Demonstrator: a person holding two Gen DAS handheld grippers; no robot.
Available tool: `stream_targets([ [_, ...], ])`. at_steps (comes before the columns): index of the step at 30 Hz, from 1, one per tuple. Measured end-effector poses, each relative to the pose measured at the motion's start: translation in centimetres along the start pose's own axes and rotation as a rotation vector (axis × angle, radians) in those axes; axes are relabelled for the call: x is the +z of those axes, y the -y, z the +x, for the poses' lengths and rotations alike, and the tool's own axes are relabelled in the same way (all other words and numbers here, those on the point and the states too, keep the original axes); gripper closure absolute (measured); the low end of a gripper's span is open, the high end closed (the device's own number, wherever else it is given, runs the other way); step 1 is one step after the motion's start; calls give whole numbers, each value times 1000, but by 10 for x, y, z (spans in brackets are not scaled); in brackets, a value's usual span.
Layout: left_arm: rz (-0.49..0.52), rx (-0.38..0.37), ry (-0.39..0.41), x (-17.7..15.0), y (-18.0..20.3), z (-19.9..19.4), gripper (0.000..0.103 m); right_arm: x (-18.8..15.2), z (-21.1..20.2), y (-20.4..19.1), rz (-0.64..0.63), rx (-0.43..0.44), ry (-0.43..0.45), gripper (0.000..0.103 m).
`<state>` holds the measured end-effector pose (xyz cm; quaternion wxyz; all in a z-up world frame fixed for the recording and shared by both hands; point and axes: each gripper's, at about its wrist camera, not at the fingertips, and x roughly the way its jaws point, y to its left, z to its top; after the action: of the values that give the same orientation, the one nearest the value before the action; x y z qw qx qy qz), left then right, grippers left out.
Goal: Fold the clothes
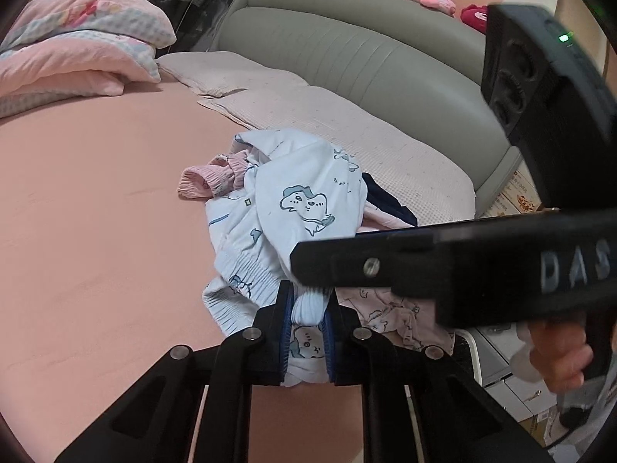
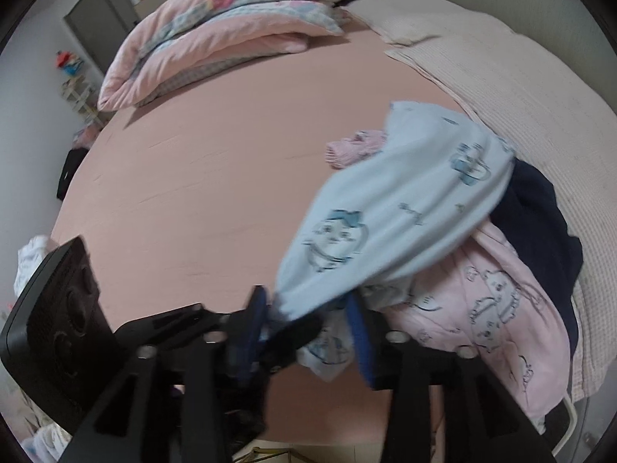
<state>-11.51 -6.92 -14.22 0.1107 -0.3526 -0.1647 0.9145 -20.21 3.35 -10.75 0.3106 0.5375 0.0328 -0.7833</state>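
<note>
Left gripper (image 1: 307,318): jaws drawn narrow, blue pads pinching a bunched fold of the light blue garment (image 1: 293,208) at its near end; the cloth bulges out above and below the pads.
Right gripper (image 2: 308,332): jaws parted about halfway; an edge of the same blue cloth hangs between the fingers, nearer the left one. The view is blurred, so I cannot tell whether either pad touches it.
Right hand (image 1: 559,351): seen from the left wrist camera, wrapped round the black handle at the right border.
Light blue garment: printed with cartoon figures, lying crumpled on the pink bed sheet (image 1: 96,212) near the bed's right side, its long axis running from the grippers away toward the grey headboard (image 1: 347,50).
Under and beside it: a pink printed garment (image 2: 497,308) to the right, a dark navy piece (image 2: 540,216) beyond that, and a pink ruffled item (image 1: 210,179) at its far left.
Edges: pale pillows (image 1: 347,131) lie along the headboard; a folded pink quilt (image 2: 216,42) sits at the far corner.
Open room: broad bare sheet to the left of the pile.
</note>
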Motion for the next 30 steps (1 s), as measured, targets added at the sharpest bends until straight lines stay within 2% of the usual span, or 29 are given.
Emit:
stream_targets([
  [2,3,13,-14,0,0,3,91,3,-1,9,36,13,0,54],
  [7,-24,29,-47,-3,-8,8,91,11,-6,32,128,-41,27,54],
  [13,-39,25,-64,-5,-12,9,91,25,-1,61,179,-149,28,54],
  [18,-27,31,-87,-5,-8,12,91,44,7,73,178,-233,-32,54],
  [23,-34,17,-98,-6,-8,14,91,60,21,72,191,-253,-91,54],
  [25,-43,15,-109,-7,-11,14,91,61,28,73,207,-264,-85,58],
  [30,-57,24,-138,-15,-18,14,91,50,29,68,219,-268,-6,88],
])
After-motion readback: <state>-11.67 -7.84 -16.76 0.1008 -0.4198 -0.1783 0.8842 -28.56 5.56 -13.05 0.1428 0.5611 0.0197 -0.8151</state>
